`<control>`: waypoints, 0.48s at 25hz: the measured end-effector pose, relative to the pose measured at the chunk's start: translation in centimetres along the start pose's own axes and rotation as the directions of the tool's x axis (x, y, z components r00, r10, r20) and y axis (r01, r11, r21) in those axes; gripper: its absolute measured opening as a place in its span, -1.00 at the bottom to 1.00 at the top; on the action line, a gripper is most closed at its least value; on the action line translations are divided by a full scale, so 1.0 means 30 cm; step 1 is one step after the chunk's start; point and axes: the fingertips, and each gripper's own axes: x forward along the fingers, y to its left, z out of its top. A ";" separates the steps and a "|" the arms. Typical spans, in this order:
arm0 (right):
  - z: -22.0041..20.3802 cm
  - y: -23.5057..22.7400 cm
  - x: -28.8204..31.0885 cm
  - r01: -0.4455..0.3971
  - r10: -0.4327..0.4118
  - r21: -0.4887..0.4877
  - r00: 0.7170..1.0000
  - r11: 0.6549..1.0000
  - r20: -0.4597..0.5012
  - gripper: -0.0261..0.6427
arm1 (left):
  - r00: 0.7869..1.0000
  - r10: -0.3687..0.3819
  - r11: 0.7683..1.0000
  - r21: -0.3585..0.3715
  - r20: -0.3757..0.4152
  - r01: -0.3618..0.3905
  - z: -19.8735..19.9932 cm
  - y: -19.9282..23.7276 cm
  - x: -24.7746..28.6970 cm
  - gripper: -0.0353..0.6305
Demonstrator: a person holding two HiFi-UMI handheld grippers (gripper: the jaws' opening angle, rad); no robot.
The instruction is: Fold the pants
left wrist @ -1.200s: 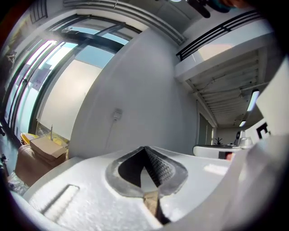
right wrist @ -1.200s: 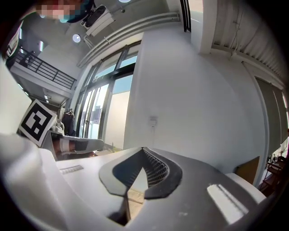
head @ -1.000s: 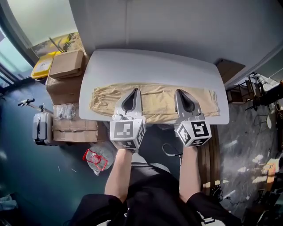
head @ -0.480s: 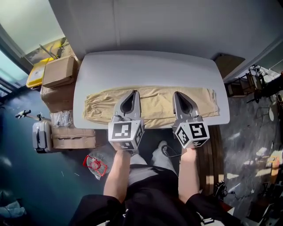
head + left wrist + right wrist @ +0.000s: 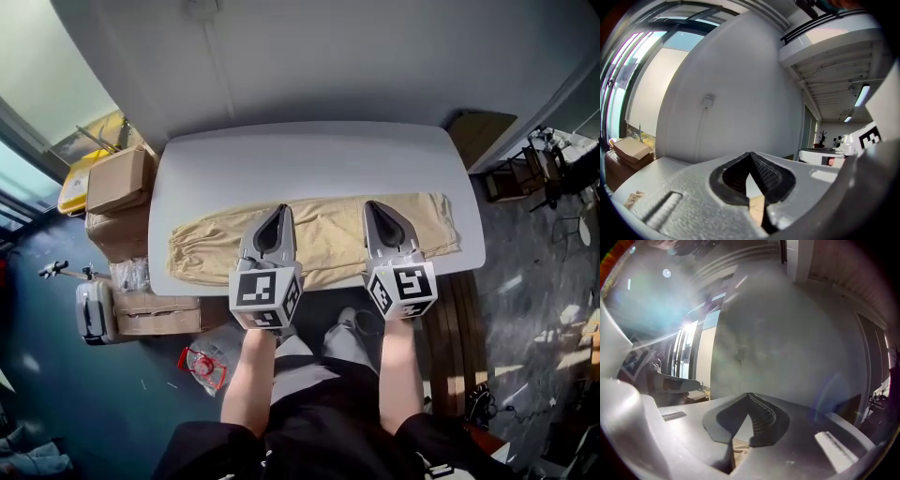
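We've slid the left gripper (image 5: 280, 210) and right gripper (image 5: 369, 207) forward, jaws pressed together and pinching nothing visible. The pants (image 5: 323, 234) have crept with them from the table's (image 5: 309, 159) near edge. We reckon a crosswise fold comes next.

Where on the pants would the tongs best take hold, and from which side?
Probably the near long edge of the pants, coming from the person's side. They lie flat and lengthwise along the front edge of the table, so that edge sits closest and unobstructed.
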 end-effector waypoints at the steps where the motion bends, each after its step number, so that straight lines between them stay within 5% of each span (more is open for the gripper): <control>1: -0.007 -0.020 -0.006 0.008 -0.008 0.003 1.000 1.000 -0.002 -0.90 | 1.000 -0.012 1.000 0.003 -0.005 0.012 -0.008 -0.017 0.018 -0.88; 12: -0.099 -0.276 -0.178 0.159 -0.158 0.033 0.986 0.987 -0.045 -0.90 | 0.982 -0.166 0.986 0.005 -0.090 0.167 -0.132 -0.295 0.168 -0.88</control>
